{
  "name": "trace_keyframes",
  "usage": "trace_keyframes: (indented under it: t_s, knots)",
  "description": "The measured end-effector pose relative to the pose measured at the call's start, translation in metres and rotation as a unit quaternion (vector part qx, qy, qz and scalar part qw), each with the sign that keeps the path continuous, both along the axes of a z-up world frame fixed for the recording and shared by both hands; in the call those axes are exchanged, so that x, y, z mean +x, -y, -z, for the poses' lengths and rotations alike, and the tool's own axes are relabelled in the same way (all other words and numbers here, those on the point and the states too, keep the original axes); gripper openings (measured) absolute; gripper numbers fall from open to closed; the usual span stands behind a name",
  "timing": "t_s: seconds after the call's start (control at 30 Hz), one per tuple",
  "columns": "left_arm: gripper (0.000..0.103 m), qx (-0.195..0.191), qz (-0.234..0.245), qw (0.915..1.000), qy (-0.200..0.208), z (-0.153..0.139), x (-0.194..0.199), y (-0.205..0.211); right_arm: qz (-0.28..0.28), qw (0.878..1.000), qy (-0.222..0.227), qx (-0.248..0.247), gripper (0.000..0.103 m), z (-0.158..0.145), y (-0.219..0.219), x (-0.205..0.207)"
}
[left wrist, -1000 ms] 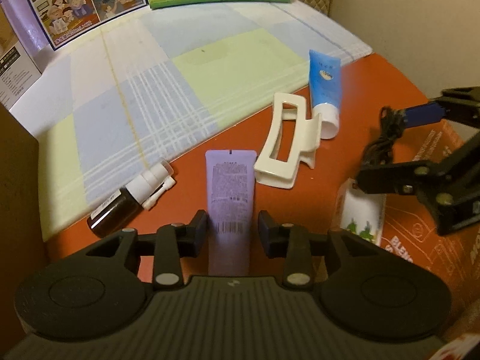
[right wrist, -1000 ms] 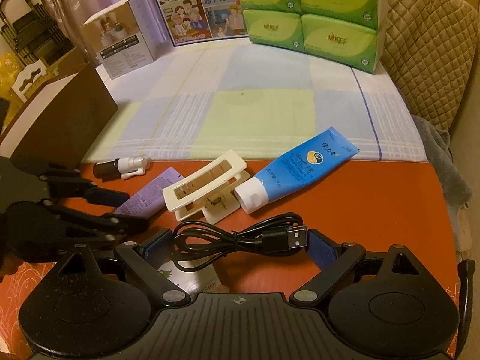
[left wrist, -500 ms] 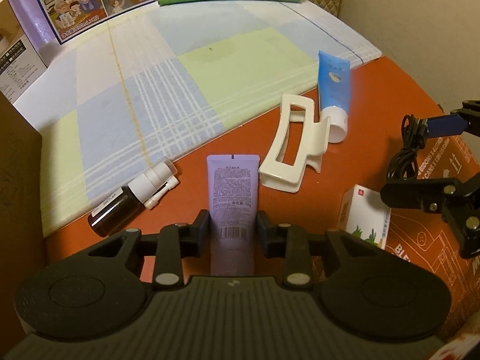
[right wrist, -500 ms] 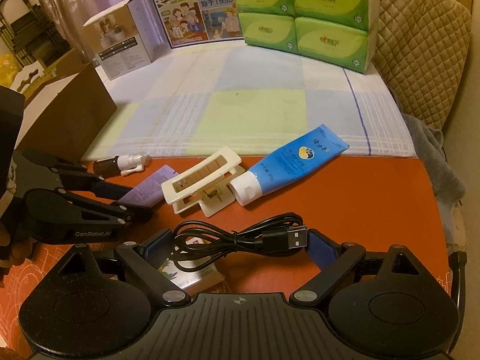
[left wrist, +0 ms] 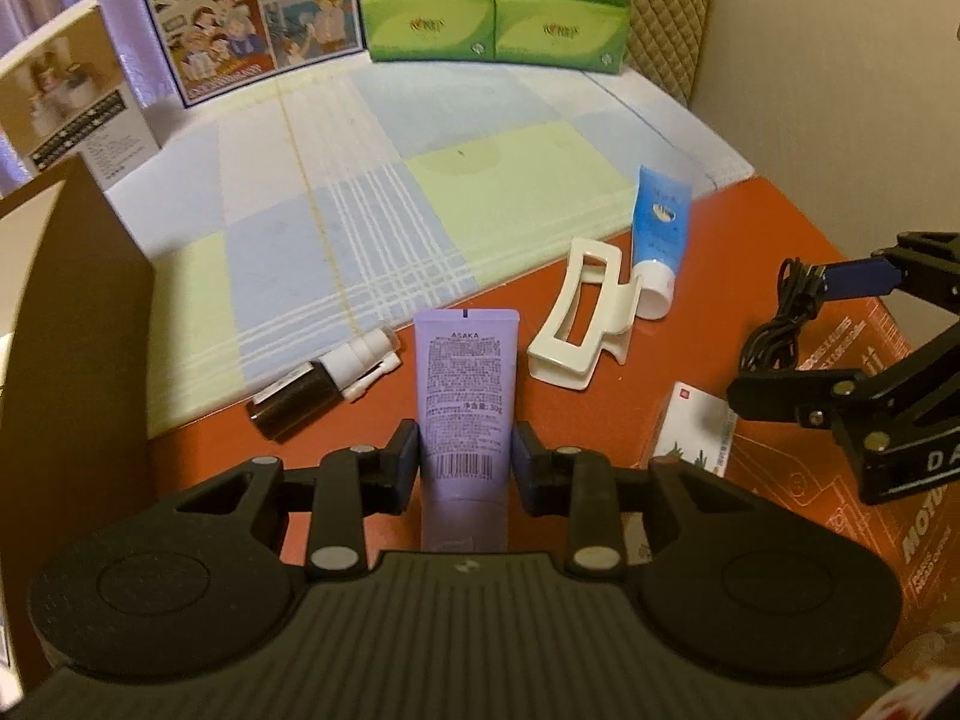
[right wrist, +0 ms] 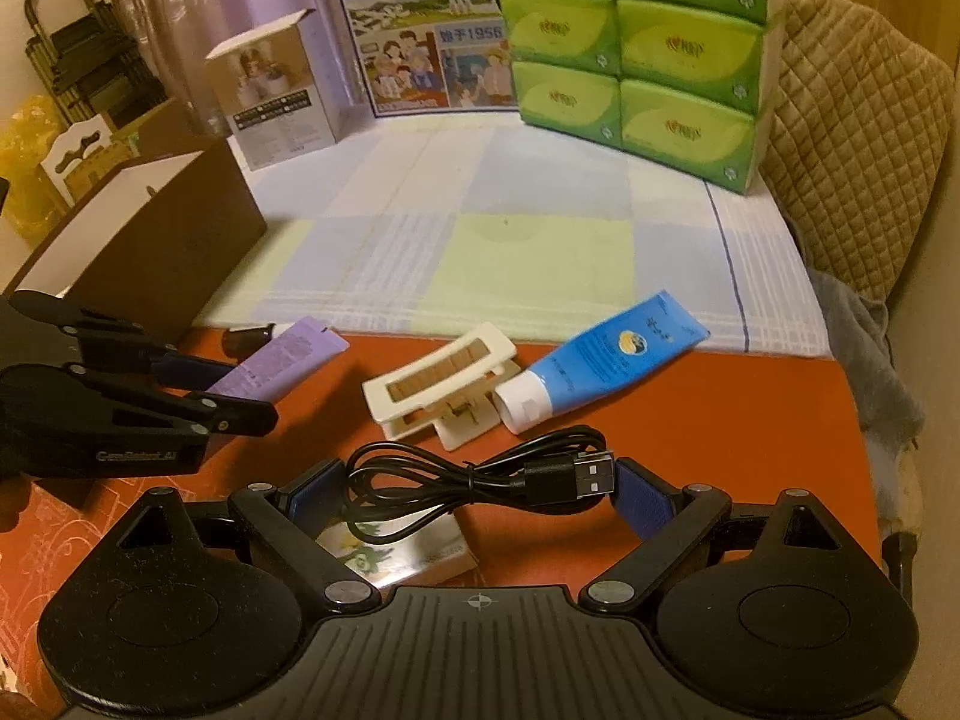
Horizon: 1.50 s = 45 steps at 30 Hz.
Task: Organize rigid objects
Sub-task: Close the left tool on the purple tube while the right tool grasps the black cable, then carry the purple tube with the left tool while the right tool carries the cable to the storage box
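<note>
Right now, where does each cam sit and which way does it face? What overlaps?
Left wrist: on the left gripper, tilted down over the red table; its own fingers grip a purple tube; the right gripper shows at the right edge.
Right wrist: on the right gripper, tilted down at the same table; its fingers bracket a coiled black cable; the left gripper shows at the left.
Shared: purple tube, white hair clip, blue tube, green tissue packs, brown box.

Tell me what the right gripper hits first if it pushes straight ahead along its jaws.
Probably the white hair clip, lying just beyond the cable held by the right gripper; depth is uncertain.
</note>
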<state>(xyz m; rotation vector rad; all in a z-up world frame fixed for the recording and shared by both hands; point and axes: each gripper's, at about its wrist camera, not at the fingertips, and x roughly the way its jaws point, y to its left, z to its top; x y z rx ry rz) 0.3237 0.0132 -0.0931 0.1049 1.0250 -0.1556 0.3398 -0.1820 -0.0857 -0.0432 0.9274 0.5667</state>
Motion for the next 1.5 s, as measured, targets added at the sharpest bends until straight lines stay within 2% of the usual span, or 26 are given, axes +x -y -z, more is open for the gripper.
trace_keyframes:
  t_s: [0.57, 0.9, 1.3, 1.5]
  knots:
    - [0.028, -0.013, -0.049, 0.9958, 0.076, -0.066, -0.062, -0.037, -0.047, 0.998, 0.050, 0.014, 0.091, -0.039, -0.034, -0.037]
    - [0.028, -0.011, -0.094, 0.9880, 0.122, -0.104, -0.110, -0.091, -0.114, 0.990, 0.076, 0.043, 0.091, -0.067, -0.097, -0.066]
    - [0.028, 0.006, -0.170, 0.9758, 0.137, -0.115, -0.156, -0.176, -0.192, 0.974, 0.094, 0.073, 0.091, -0.085, -0.190, -0.094]
    - [0.028, 0.012, -0.191, 0.9722, 0.134, -0.112, -0.166, -0.212, -0.217, 0.967, 0.103, 0.078, 0.091, -0.088, -0.233, -0.099]
